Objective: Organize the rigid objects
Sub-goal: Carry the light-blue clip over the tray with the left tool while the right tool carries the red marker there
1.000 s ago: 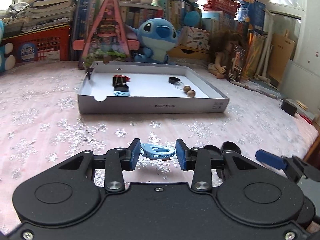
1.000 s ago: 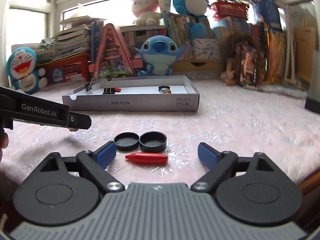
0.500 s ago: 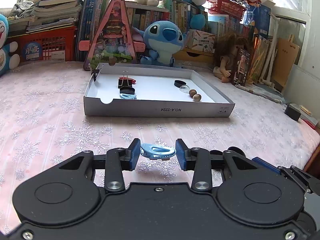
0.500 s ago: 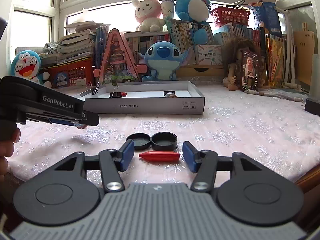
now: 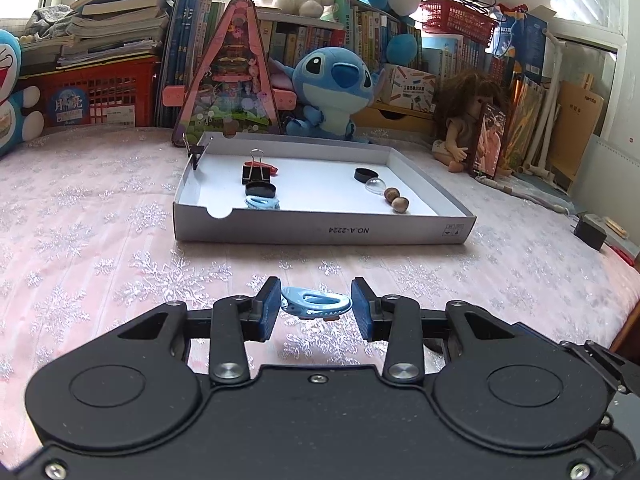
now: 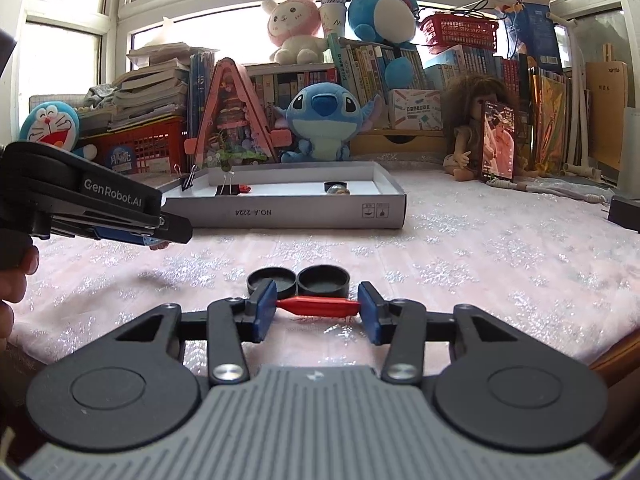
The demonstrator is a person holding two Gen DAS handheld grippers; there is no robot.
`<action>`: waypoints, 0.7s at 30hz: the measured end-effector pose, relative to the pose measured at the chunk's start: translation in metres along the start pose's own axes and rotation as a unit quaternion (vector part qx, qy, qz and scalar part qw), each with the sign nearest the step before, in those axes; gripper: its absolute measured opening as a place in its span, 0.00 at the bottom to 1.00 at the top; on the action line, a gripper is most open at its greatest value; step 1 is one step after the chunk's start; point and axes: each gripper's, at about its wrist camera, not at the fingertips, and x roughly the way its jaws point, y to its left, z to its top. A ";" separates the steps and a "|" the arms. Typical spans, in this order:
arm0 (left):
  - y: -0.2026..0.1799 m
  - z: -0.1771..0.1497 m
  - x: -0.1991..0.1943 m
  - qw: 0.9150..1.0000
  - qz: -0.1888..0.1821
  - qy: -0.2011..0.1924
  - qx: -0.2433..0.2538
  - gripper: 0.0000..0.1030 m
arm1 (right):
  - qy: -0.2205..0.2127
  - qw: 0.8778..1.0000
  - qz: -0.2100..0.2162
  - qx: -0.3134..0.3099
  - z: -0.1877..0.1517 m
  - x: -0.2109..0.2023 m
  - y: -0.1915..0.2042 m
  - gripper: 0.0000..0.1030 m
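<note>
**Two clips in two grips, tray waiting ahead**

Pink snowflake-patterned cloth point(image 5: 120, 240) is covering the counter, with books and plush toys crowding the sill behind.

From the left wrist view, I am holding my left hand-held gripper point(image 5: 316, 307) pinched on a light blue clip point(image 5: 316, 303); both blue pads are pressing its ends and it is hanging clear of the cloth. Ahead, the shallow white tray point(image 5: 320, 232) is sitting on the cloth. Inside it I am seeing a black binder clip point(image 5: 256, 174) with a red piece just behind, a black cap point(image 5: 260, 189), another light blue clip point(image 5: 262, 202) near the front wall, and on the right a second black cap point(image 5: 366, 174), a clear dome point(image 5: 375, 186) and two brown beads point(image 5: 396, 200).

From the right wrist view, my right hand-held gripper point(image 6: 317, 308) is closing its jaws on a red clip point(image 6: 318, 306), the pads meeting its two ends. Two black caps point(image 6: 298, 280) are lying side by side, touching, just beyond it. My left gripper is hovering at the left edge, above the cloth.
</note>
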 end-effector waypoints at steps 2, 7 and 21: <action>0.002 0.004 0.001 1.000 0.001 -0.001 -0.001 0.35 | -0.006 1.000 -0.003 0.000 0.005 0.000 -0.003 0.48; 0.004 0.014 0.005 1.000 0.006 -0.004 -0.008 0.35 | -0.020 1.000 -0.010 0.001 0.023 0.010 -0.012 0.48; 0.015 0.057 0.029 0.999 0.027 -0.019 -0.027 0.35 | -0.017 1.000 0.001 0.020 0.070 0.056 -0.032 0.48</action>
